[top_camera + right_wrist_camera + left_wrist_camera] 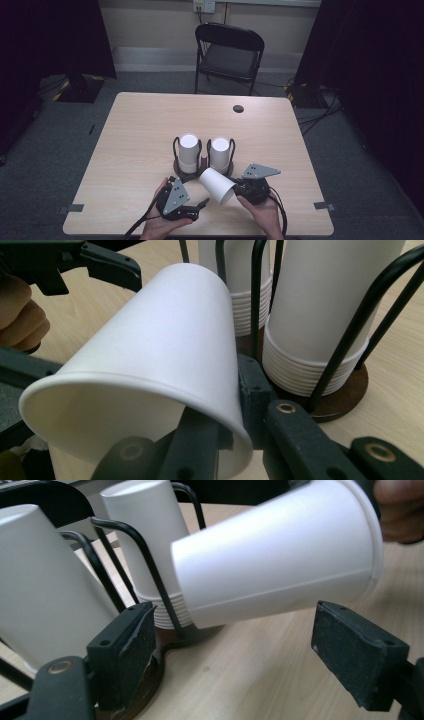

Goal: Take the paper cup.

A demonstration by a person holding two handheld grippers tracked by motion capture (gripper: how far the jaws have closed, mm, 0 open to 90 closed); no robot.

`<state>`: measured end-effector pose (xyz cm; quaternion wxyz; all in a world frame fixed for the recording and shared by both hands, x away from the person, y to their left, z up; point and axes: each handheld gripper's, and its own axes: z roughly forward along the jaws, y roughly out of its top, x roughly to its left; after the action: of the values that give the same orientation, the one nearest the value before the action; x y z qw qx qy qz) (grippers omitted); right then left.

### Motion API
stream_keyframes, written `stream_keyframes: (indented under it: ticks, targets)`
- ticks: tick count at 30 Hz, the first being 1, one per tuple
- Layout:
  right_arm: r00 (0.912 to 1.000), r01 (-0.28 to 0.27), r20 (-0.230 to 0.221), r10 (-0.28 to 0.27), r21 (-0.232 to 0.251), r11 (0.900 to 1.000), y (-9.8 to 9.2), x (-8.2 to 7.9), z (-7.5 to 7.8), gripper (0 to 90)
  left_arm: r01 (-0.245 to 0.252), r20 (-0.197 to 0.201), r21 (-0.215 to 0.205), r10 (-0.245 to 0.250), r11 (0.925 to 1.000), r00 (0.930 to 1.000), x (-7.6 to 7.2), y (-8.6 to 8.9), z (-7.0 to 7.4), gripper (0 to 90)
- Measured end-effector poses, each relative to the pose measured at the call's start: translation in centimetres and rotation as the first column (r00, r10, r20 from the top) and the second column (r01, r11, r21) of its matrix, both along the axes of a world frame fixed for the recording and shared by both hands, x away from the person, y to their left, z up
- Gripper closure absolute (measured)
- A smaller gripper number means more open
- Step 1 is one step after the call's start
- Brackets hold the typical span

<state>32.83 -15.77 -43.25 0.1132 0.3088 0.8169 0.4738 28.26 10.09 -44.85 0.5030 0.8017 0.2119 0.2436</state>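
Light wooden table; round-based black wire cup holder with two white cup stacks near front edge.

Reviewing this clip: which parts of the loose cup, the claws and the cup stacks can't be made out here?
- Right claw, right gripper view: the paper cup covers where the jaws pinch its rim.
- Cup inside, left gripper view: the mouth faces away.
- Cup stacks: the frame edges crop them.
- Holder base, high view: too small for detail.
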Motion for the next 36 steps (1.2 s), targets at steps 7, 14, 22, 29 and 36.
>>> stream_keyframes:
  ticks: [7,14,22,29,36]
  targets:
    - [0.9988,-0.019,-0.045,0.018,-0.042,0.999,0.2,0.5,0.4,86.7,-0.005,0.023,0.066,0.004,0.9978,0.9997,-0.3,-0.9,-0.2,22.8]
    - [0.9963,-0.036,-0.082,0.029,-0.084,0.996,0.2,0.8,1.0,86.6,0.009,0.051,0.112,-0.015,0.9936,0.9986,-0.5,-1.3,-0.4,17.0]
    - [0.991,-0.067,-0.124,0.05,-0.139,0.988,0.7,1.3,1.6,86.6,0.026,0.078,0.123,-0.035,0.9921,0.9963,-0.3,-1.4,-0.5,15.7]
    - [0.9858,-0.094,-0.153,0.07,-0.158,0.983,1.2,1.5,1.7,86.5,0.034,0.111,0.163,-0.053,0.986,0.9924,-0.4,-1.9,-0.5,15.2]
    - [0.9798,-0.111,-0.185,0.076,-0.189,0.976,1.8,1.8,2.0,86.4,0.053,0.129,0.169,-0.075,0.9841,0.9888,-0.4,-2.5,-0.2,11.1]
